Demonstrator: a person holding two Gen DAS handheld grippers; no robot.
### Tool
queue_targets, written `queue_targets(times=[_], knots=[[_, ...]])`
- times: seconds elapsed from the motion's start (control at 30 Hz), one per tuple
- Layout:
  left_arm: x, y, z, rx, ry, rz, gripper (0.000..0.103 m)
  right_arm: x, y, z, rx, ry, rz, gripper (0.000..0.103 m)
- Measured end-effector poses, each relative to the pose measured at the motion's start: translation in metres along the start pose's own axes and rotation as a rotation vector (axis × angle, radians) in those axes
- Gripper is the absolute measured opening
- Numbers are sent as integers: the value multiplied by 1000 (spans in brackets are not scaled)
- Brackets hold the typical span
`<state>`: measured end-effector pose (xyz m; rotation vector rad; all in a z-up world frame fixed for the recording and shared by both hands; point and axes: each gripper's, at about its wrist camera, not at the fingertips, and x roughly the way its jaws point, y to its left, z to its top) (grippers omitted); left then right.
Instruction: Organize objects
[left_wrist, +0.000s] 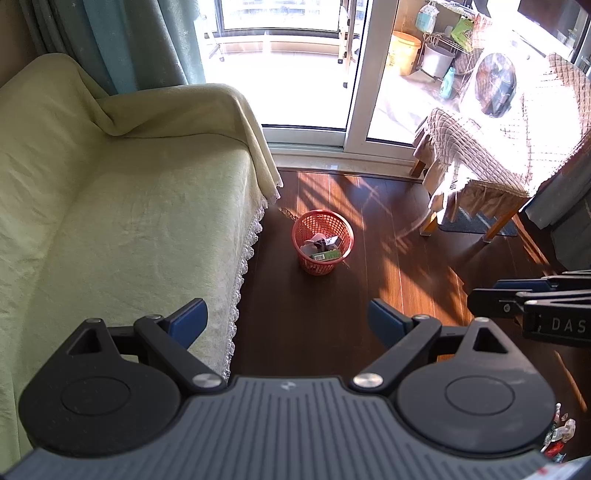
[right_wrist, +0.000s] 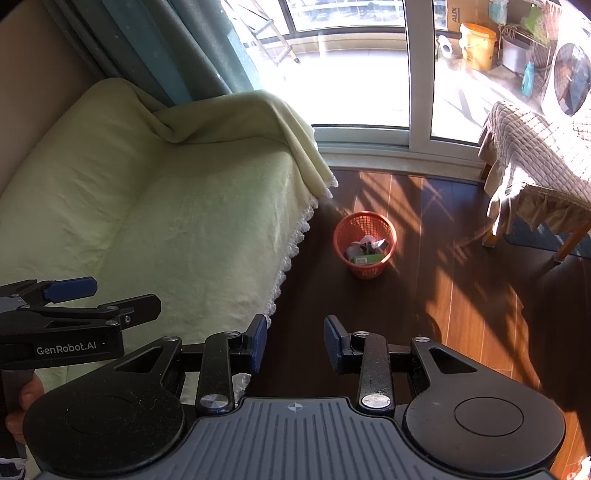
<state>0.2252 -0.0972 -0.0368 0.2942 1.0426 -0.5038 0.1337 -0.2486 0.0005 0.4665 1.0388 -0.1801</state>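
Both grippers sit nearest the lens, held up over the floor by the sofa's front edge: left gripper (left_wrist: 287, 319) w/ jaws wide and empty, right gripper (right_wrist: 295, 343) at a narrower gap, also empty. Right wrist view shows a bit of a hand (right_wrist: 22, 402) on the left gripper's handle. Task's thing looks to be the orange basket (left_wrist: 322, 242), standing upright on the wood floor (left_wrist: 388, 280), just off the sofa's (left_wrist: 122, 229) far front corner, towards the glass door (left_wrist: 354, 74). It's part full: a green box, some crumpled paper or wrappers, a dark item; can't tell more. Sofa seat looks bare under its pale green cover. Handling, judged only: thin plastic mesh, light, walls prob flex if squeezed, so pinch the rim, one finger inside and one outside, and lift straight to avoid tipping. Contents prob light and loose; cardboard box stiff enough to grab by its narrow edges, paper crushes easily. Sun glare hides the balcony stuff.
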Motion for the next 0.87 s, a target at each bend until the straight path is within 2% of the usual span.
queue_targets(times=[0.87], knots=[[11, -12, 14, 19, -13, -12, 92, 1, -11, 10, 22, 6, 2, 32]])
